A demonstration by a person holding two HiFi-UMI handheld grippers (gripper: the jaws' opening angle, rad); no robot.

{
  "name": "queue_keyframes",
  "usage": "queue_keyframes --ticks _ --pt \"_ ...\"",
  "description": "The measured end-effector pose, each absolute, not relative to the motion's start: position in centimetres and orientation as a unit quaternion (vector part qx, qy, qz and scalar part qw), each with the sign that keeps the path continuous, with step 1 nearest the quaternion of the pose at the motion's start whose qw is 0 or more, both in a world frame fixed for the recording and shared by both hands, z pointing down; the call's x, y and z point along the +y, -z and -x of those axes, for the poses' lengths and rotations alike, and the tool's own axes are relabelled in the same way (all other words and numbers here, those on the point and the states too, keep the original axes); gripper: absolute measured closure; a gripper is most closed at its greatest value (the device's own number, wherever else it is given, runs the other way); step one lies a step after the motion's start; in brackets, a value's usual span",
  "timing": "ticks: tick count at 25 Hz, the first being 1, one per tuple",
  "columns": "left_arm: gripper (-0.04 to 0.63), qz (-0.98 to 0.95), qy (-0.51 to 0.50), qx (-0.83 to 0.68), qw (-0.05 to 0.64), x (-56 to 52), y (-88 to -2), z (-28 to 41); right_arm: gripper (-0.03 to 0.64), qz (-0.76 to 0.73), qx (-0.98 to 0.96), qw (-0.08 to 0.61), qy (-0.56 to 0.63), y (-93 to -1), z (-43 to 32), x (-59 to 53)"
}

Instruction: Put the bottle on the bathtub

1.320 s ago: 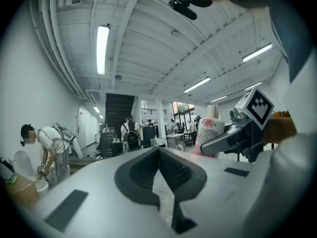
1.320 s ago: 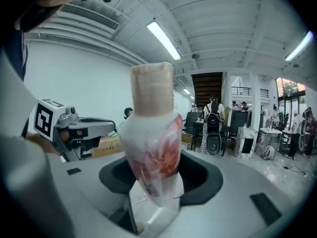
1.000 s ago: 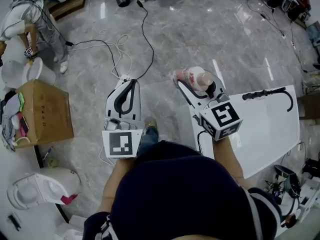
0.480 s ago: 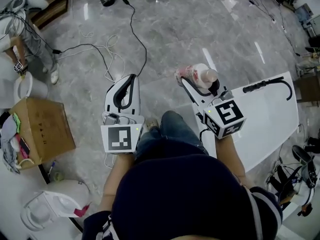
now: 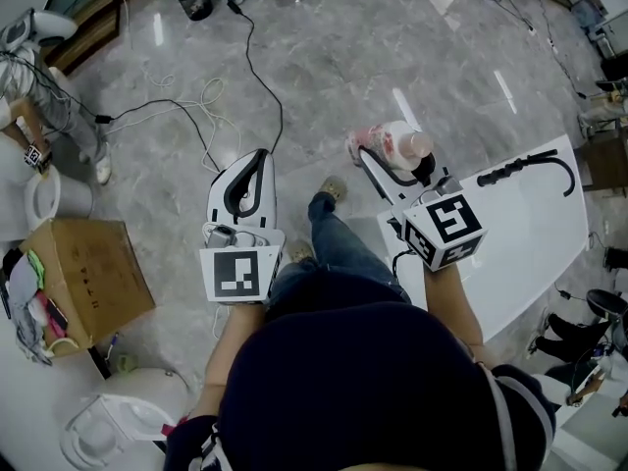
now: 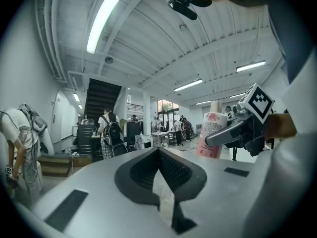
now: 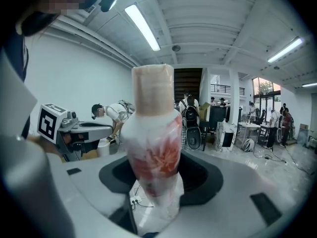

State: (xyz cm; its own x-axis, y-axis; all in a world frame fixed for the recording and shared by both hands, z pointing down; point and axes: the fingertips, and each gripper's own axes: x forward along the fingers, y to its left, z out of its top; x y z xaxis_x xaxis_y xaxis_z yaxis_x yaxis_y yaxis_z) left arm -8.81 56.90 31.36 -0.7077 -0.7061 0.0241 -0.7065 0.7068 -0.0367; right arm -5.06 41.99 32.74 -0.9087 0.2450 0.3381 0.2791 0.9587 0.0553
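**Bottle [image 5: 400,147] clamped in right tongs [image 5: 389,157], beside the bathtub [image 5: 530,248]**

The right tongs are clamped on the bottle, which is white with a pink-red print and a pale cap. It stands upright between the jaws. The left tongs [image 5: 257,160] are closed together, with nothing between them. In the head view the bottle hangs over the grey marble floor [image 5: 343,57], just beside the white bathtub's left edge. A black curved handle [image 5: 525,172] lies on the tub.

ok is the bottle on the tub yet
No, the right gripper holds the bottle in the air over the floor, beside the tub.
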Motion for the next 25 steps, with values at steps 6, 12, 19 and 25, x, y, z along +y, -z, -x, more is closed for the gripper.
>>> queue_keyframes --ticks 6,12,19,25 --pt "0.571 -0.435 -0.031 -0.9 -0.004 50.6 -30.8 14.7 0.368 0.093 -0.981 0.166 0.038 -33.0 10.1 36.9" --pt "0.571 -0.494 -0.033 -0.869 -0.016 41.6 -29.3 20.3 0.368 0.035 -0.986 0.161 0.03 -32.8 14.0 28.9" --pt "0.571 -0.559 -0.041 -0.828 -0.015 30.8 -29.4 24.2 0.368 -0.035 -0.987 0.157 0.018 -32.9 16.4 19.3" --pt "0.571 -0.612 -0.038 -0.789 -0.018 22.3 -29.4 25.5 0.368 -0.098 -0.983 0.154 0.004 -32.9 16.5 12.0"
